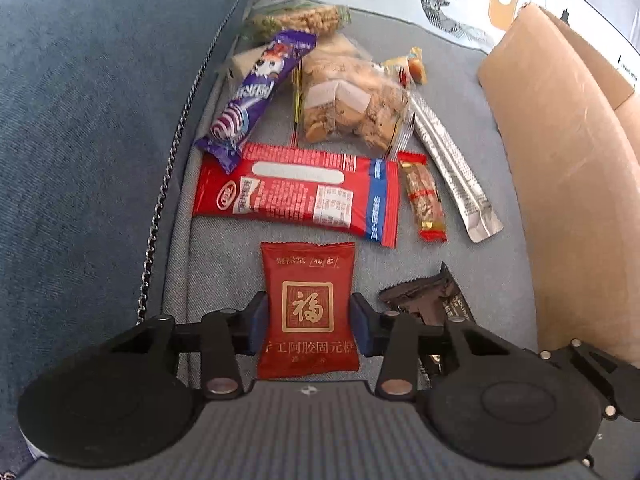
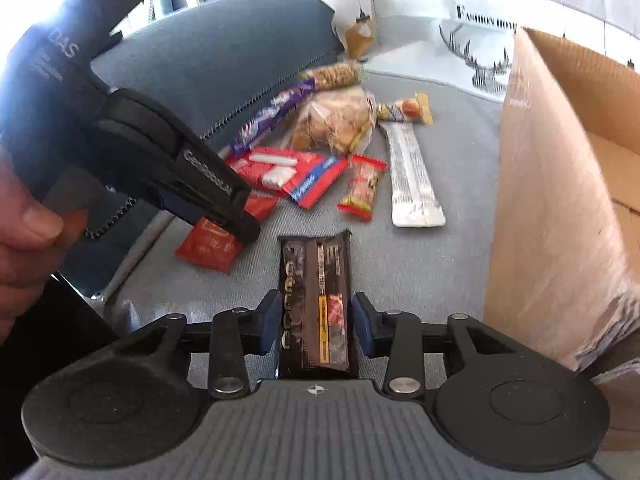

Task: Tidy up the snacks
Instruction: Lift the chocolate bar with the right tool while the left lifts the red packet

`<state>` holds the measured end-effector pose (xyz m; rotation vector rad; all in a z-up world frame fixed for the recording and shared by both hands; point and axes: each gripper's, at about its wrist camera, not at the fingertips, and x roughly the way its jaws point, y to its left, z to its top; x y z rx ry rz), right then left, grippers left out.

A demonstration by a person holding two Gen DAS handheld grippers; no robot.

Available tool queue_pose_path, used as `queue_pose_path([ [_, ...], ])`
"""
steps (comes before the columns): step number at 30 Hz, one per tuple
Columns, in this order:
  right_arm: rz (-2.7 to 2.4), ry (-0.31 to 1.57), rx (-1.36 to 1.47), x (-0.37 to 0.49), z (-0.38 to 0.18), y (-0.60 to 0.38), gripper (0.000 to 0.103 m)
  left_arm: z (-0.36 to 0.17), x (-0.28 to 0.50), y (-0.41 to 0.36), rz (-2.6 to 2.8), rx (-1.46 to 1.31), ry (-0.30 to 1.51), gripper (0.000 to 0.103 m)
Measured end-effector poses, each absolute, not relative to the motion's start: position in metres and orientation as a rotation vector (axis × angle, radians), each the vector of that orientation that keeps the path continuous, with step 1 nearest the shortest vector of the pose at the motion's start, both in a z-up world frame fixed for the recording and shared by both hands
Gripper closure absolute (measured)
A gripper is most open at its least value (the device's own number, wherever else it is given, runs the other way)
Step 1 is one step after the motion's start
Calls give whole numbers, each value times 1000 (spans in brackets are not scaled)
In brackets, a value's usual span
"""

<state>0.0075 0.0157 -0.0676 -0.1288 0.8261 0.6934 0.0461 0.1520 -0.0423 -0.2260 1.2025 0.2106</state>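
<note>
A: Your left gripper (image 1: 309, 322) stands around the small red foil sachet with the gold square emblem (image 1: 308, 312), blue pads (image 1: 259, 322) at its two edges. I cannot tell if they already press it or only stand beside.

B: And the right gripper (image 2: 315, 326)?

A: The same with the dark brown flat snack packet (image 2: 314, 304). It lies between the pads, on the grey fabric seat (image 2: 420, 280). Whether you grip it is not clear.

B: What can go wrong?

A: I think the thin foil can slide out if you lift fast. Also your two grippers are near each other, so they may collide on the way to the open brown cardboard box (image 2: 560, 200) at your right.
</note>
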Motion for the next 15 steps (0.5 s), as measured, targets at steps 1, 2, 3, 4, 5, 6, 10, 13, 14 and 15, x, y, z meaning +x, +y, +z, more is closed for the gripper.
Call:
queue_pose_path([
  [1,696,844,-126,8,-70,16,60,-43,47,151,208,-222,1206,55],
  [2,695,850,-131,9,-71,17,59,-44,47,150,207,-215,1208,54],
  [3,696,845,-141,8,-71,18,58,-44,48,148,208,-207,1210,54],
  [4,698,842,-150,6,-72,20,57,-45,48,147,209,-199,1212,53],
  [5,700,841,-154,6,-72,21,55,-46,49,145,209,-188,1214,52],
  [6,703,841,-153,5,-72,21,54,-46,49,144,208,-179,1216,52],
  [10,706,839,-158,5,-73,21,54,-48,50,142,208,-167,1219,51],
  [13,708,836,-166,4,-74,21,54,-49,50,143,207,-169,1219,51],
  [14,710,833,-172,4,-74,22,55,-49,50,143,208,-168,1219,51],
  [15,709,831,-179,4,-74,22,56,-49,50,143,208,-167,1220,51],
])
